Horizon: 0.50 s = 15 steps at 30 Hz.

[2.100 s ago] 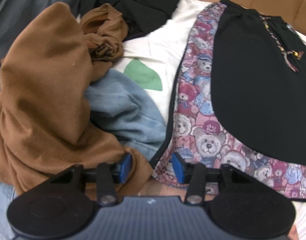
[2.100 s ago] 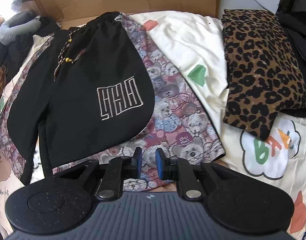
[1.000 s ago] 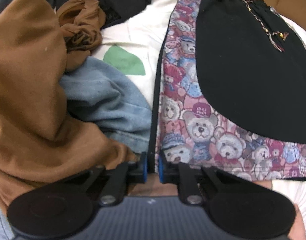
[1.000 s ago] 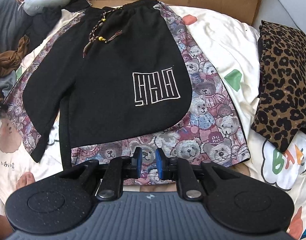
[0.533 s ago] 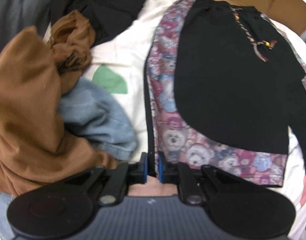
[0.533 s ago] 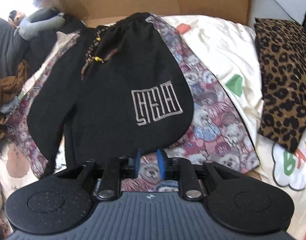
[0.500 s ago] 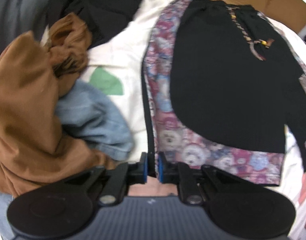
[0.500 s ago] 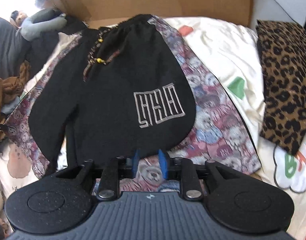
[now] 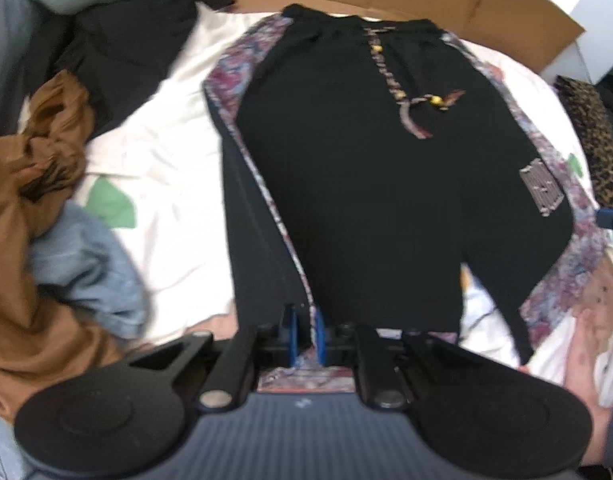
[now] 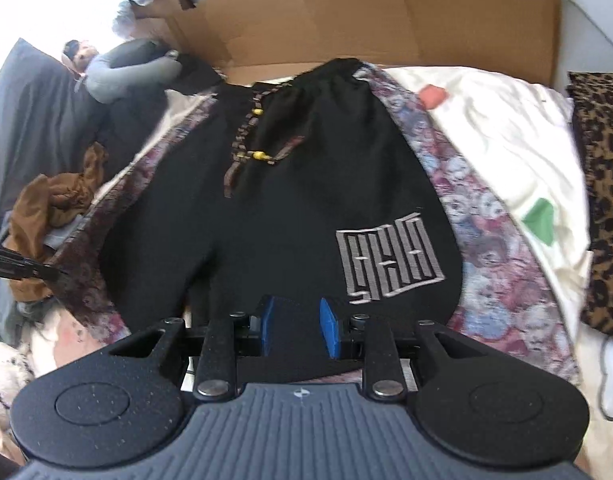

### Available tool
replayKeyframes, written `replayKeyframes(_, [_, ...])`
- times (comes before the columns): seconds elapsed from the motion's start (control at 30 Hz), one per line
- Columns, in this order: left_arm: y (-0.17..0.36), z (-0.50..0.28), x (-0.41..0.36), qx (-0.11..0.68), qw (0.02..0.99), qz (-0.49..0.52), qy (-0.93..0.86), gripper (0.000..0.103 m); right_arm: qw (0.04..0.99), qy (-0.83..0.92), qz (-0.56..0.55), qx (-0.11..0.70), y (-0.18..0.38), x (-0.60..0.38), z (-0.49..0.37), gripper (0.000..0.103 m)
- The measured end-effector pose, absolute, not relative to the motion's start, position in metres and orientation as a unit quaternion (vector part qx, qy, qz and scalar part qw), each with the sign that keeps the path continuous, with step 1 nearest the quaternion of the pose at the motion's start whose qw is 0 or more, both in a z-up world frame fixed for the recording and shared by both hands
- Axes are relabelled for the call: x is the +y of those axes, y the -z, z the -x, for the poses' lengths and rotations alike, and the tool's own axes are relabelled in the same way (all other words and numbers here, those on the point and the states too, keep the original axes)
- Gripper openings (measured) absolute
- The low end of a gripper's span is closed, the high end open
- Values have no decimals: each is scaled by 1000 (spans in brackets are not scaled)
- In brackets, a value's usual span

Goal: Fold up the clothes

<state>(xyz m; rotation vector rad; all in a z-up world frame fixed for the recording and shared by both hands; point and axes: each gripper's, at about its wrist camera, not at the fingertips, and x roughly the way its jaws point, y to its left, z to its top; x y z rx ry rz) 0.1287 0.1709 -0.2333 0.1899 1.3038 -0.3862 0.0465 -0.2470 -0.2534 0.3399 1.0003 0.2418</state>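
Black shorts with bear-print side panels (image 9: 346,184) lie spread over the middle of both views on a cream bedsheet printed with coloured shapes (image 9: 162,184), waistband toward the top of the frame and leg hems toward the cameras. A braided drawstring with yellow beads (image 9: 406,92) runs down from the waistband, and a grey embroidered maze-like logo (image 10: 390,260) sits on the leg at centre right of the right wrist view.

At the bottom centre of the left wrist view, the left gripper (image 9: 304,334) has its blue pads drawn close together, pinching the hem edge of the shorts, where a strip of the bear print is folded up along the leg. At the bottom centre of the right wrist view, the right gripper (image 10: 298,326) has its blue pads apart at a moderate gap, with black fabric of the other leg lying between them; whether the pads press on it I cannot tell.

A rumpled brown garment (image 9: 30,208) and a light blue denim piece (image 9: 86,268) are heaped at the left of the left wrist view. A leopard-print cushion (image 10: 602,216) lies at the right edge of the right wrist view, and a flattened brown cardboard sheet (image 10: 366,16) stands along the top.
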Motion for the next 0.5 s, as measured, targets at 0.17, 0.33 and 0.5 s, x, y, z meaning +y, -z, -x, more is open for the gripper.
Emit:
replayKeyframes(0.17, [222, -128, 146, 602, 770, -74, 197, 9, 854, -150, -175, 466, 252, -231, -50, 32])
replayKeyframes(0.33, [215, -130, 113, 606, 763, -71, 215, 9, 855, -188, -172, 452, 244, -214, -55, 32])
replayKeyframes(0.5, [212, -131, 77, 608, 755, -71, 235, 9, 852, -225, -157, 447, 235, -198, -64, 32])
